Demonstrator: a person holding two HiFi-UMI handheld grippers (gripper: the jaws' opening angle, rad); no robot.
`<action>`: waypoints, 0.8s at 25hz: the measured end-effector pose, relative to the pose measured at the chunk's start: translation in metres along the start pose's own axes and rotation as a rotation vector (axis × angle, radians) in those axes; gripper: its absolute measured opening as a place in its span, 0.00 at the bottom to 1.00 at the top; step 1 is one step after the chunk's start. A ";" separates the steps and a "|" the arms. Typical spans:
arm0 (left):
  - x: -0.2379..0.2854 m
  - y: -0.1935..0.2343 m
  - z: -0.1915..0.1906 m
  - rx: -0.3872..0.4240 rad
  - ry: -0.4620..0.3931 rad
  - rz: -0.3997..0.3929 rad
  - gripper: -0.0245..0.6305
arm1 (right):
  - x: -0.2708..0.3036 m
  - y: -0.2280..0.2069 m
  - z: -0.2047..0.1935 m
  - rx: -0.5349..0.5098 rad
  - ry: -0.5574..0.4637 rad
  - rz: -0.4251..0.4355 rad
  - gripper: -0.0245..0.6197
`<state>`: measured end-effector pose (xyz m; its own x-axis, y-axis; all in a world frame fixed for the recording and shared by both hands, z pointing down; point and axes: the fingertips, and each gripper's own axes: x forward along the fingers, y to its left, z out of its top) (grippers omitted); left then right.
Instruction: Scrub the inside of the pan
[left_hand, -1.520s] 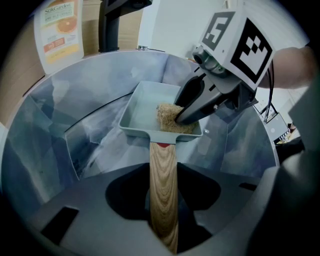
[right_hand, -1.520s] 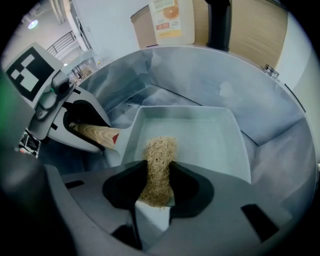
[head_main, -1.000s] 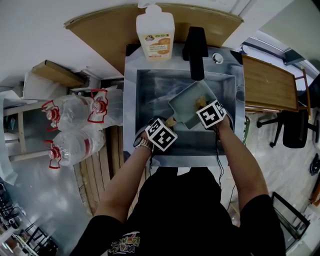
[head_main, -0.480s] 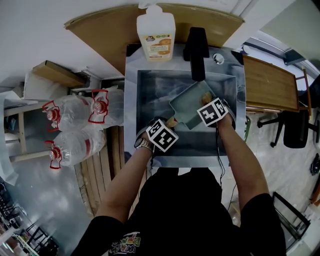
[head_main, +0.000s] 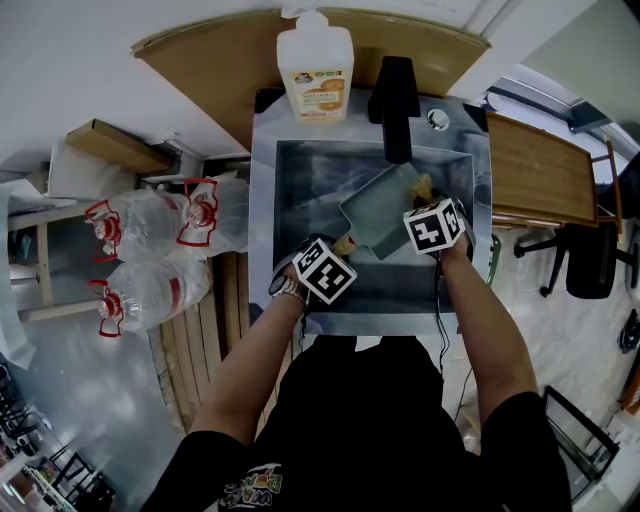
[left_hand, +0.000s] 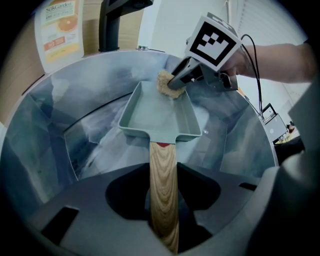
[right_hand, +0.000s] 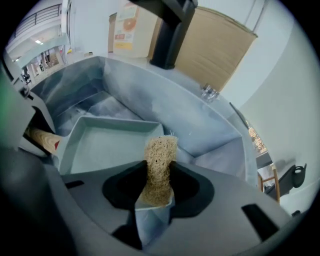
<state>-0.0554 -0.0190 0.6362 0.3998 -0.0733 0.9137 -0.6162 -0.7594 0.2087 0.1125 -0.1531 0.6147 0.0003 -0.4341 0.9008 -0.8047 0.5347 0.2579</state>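
Note:
A pale green rectangular pan (head_main: 380, 208) with a wooden handle (head_main: 345, 243) lies tilted in the steel sink (head_main: 262, 200). My left gripper (head_main: 338, 252) is shut on that handle (left_hand: 163, 185), and the pan (left_hand: 156, 116) stretches away from its jaws. My right gripper (head_main: 421, 198) is shut on a tan fibrous scrubber (head_main: 422, 186). The scrubber (left_hand: 167, 85) touches the pan's far right corner at the rim. In the right gripper view the scrubber (right_hand: 159, 165) sticks out between the jaws of the right gripper (right_hand: 157, 187), over the edge of the pan (right_hand: 107, 145).
A black faucet (head_main: 393, 95) rises behind the sink, with a soap bottle (head_main: 314, 65) to its left on a wooden board. Large water bottles (head_main: 150, 225) lie on the floor at the left. A wooden drainboard (head_main: 540, 165) sits to the right.
The right gripper and scrubber have slid a little to the right and away, from inside the pan to its far right corner. The left gripper and the handle have stayed put.

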 end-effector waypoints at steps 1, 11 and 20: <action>0.000 0.000 0.000 0.000 0.000 0.001 0.29 | -0.003 -0.004 0.006 0.010 -0.027 -0.012 0.26; -0.001 -0.001 0.001 -0.001 0.000 0.002 0.29 | 0.009 -0.028 0.027 0.055 -0.010 -0.034 0.26; -0.001 -0.001 0.000 0.001 -0.001 0.002 0.29 | 0.017 -0.011 0.043 -0.070 0.003 -0.052 0.26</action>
<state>-0.0551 -0.0184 0.6353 0.3990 -0.0751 0.9139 -0.6165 -0.7598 0.2067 0.0956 -0.1973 0.6128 0.0431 -0.4605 0.8866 -0.7600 0.5609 0.3283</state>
